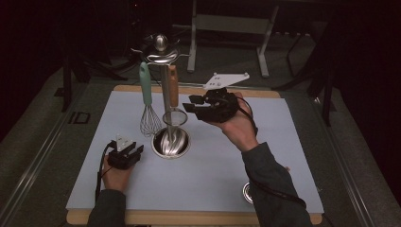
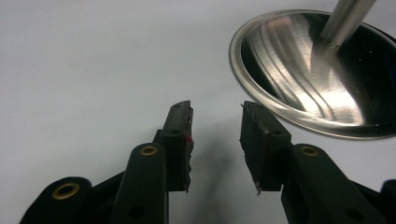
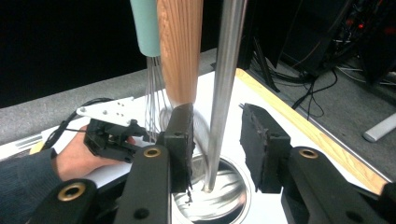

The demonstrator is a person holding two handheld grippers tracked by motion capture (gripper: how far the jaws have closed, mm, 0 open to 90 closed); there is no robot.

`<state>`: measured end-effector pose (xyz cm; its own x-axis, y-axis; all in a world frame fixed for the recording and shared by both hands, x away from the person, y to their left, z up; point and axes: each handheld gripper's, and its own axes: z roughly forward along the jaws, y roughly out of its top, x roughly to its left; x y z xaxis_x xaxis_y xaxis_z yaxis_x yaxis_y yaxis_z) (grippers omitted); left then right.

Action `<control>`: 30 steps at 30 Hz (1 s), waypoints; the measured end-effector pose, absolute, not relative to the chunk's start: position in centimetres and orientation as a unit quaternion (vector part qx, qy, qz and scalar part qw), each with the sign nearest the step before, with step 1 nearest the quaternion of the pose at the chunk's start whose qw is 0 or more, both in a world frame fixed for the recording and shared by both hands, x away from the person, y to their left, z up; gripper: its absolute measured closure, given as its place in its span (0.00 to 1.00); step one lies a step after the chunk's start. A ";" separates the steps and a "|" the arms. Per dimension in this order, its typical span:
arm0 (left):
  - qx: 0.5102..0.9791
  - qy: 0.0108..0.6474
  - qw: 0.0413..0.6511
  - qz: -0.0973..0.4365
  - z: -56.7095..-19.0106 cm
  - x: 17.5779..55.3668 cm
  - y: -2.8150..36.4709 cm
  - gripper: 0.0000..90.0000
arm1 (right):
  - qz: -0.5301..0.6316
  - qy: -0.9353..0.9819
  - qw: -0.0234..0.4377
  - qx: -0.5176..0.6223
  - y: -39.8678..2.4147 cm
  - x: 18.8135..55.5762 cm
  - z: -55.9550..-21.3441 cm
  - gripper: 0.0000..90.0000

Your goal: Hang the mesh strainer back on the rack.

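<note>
Dim room w/ grey carpet floor (image 1: 38, 137), grey metal frame (image 1: 227, 23) behind table.

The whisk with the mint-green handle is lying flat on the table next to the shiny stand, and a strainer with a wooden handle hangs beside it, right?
Not quite. The whisk with the mint-green handle is not lying flat: it hangs upright from the top of the shiny stand, its wires just above the table. The high view shows this. The strainer with the wooden handle does hang beside it.
</note>
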<state>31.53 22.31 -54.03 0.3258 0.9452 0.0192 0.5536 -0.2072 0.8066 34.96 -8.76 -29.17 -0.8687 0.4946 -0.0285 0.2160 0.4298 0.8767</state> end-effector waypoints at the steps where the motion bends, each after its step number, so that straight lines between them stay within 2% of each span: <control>1: 0.730 0.513 0.362 0.270 -54.0 31.5 22.3 0.71 | 0.491 0.833 0.141 0.213 -8.8 34.9 -29.1 0.71; 15: 0.729 0.514 0.365 0.268 -54.0 31.5 22.3 0.71 | 0.507 0.827 0.137 0.201 -8.3 34.5 -28.2 0.71; 30: 0.729 0.514 0.363 0.270 -54.0 31.5 22.3 0.71 | 0.483 0.837 0.143 0.212 -10.0 35.0 -29.3 0.69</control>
<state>31.53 22.31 -54.03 0.3267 0.9449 0.0202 0.5537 -0.2086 0.8062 35.00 -10.03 -29.32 -0.8689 0.4938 -0.0340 0.2176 0.4428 0.8698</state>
